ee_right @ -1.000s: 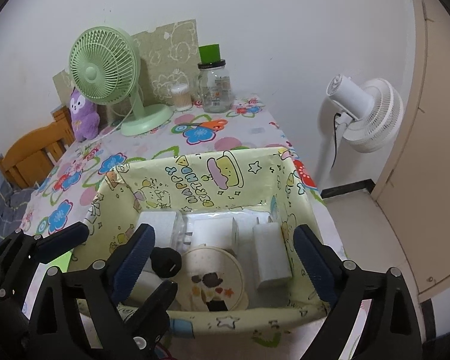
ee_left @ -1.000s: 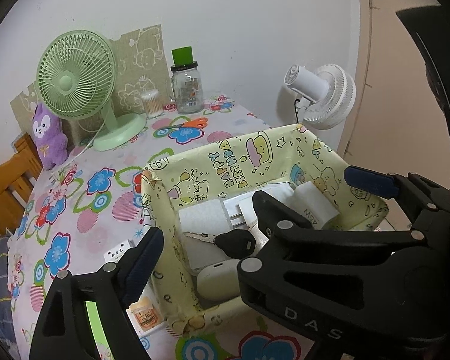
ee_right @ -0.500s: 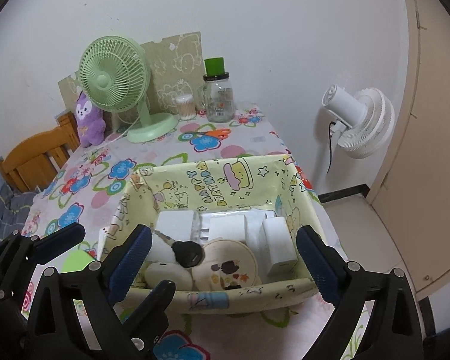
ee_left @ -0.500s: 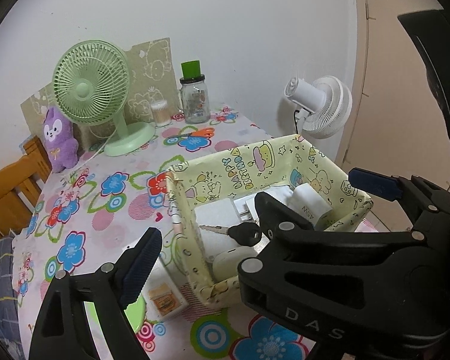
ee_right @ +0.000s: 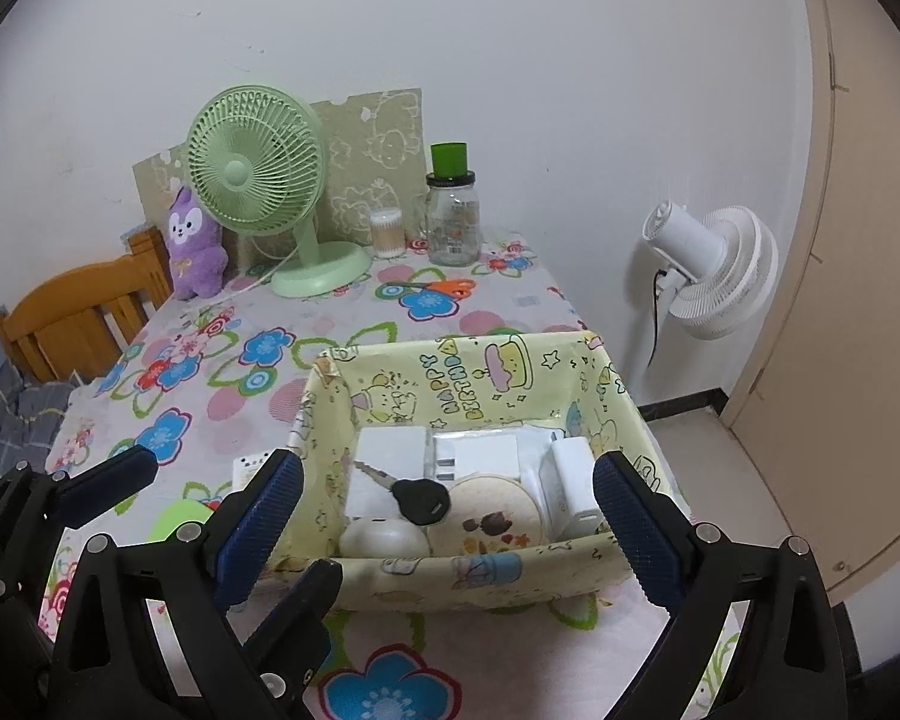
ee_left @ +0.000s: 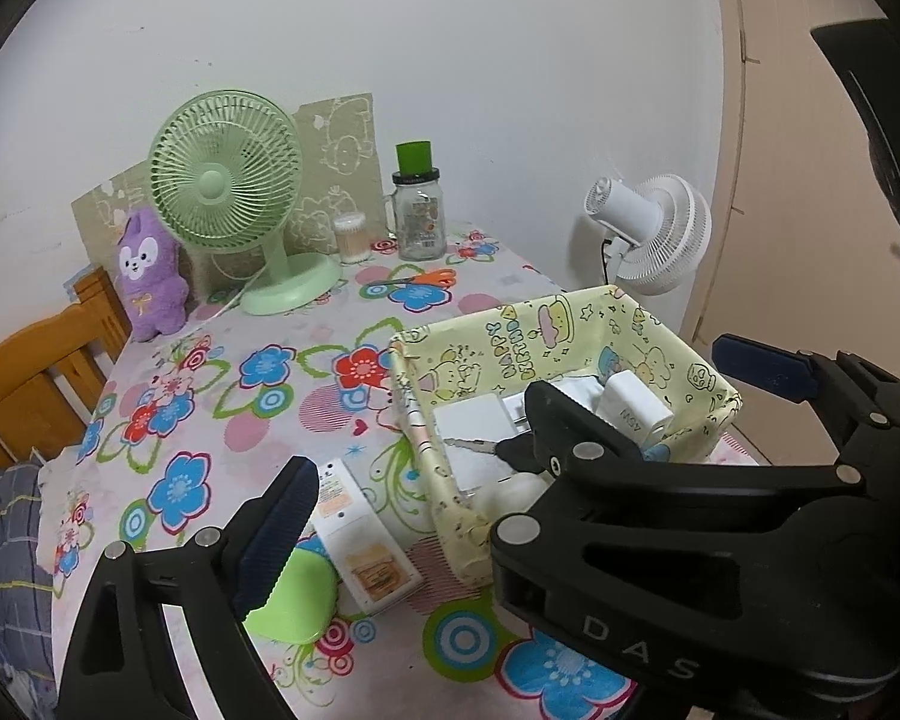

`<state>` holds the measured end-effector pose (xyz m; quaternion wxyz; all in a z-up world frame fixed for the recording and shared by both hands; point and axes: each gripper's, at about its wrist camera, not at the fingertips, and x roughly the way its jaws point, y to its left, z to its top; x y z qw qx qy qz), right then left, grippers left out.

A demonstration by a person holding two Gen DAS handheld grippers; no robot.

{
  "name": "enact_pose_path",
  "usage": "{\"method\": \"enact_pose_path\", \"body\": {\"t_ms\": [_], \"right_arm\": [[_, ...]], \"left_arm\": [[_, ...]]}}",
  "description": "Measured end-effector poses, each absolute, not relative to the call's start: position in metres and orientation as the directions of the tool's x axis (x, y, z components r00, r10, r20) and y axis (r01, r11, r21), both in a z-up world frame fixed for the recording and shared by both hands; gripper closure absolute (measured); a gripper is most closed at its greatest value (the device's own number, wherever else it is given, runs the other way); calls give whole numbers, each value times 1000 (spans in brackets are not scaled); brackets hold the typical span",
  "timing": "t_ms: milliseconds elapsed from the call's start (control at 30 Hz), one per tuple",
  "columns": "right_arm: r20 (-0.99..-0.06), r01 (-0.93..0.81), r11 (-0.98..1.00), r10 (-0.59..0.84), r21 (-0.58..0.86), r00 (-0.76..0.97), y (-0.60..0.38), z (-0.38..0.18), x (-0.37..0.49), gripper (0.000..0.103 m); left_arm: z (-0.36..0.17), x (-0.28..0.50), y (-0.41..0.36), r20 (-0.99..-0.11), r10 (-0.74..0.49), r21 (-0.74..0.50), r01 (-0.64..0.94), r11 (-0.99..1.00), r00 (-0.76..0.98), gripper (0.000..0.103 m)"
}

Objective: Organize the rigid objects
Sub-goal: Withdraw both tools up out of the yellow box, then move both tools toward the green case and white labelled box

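Observation:
A yellow cartoon-print basket stands on the floral table. In it lie white chargers, a black key, a round embroidered disc and a white oval case. My right gripper is open and empty, hovering just in front of the basket. My left gripper is open and empty, left of and behind the basket. A white flat box and a green oval thing lie on the table left of the basket.
At the table's back stand a green desk fan, a purple plush, a cotton swab jar and a glass jar. Orange scissors lie near them. A wooden chair is left, a white floor fan right.
Both grippers have pulled back and up from the basket, so more table shows. The white box and green thing came into fuller view. The basket's contents have not moved.

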<state>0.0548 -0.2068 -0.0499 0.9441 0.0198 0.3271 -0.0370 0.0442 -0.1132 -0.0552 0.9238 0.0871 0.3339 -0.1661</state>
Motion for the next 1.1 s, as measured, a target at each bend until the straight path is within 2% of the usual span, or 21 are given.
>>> {"method": "enact_pose_path", "body": {"t_ms": [1100], "right_arm": [[-566, 0, 999, -28, -49, 824, -121, -35, 33, 4]], "left_arm": [[-48, 25, -17, -614, -153, 10, 201, 980, 775, 3]]}}
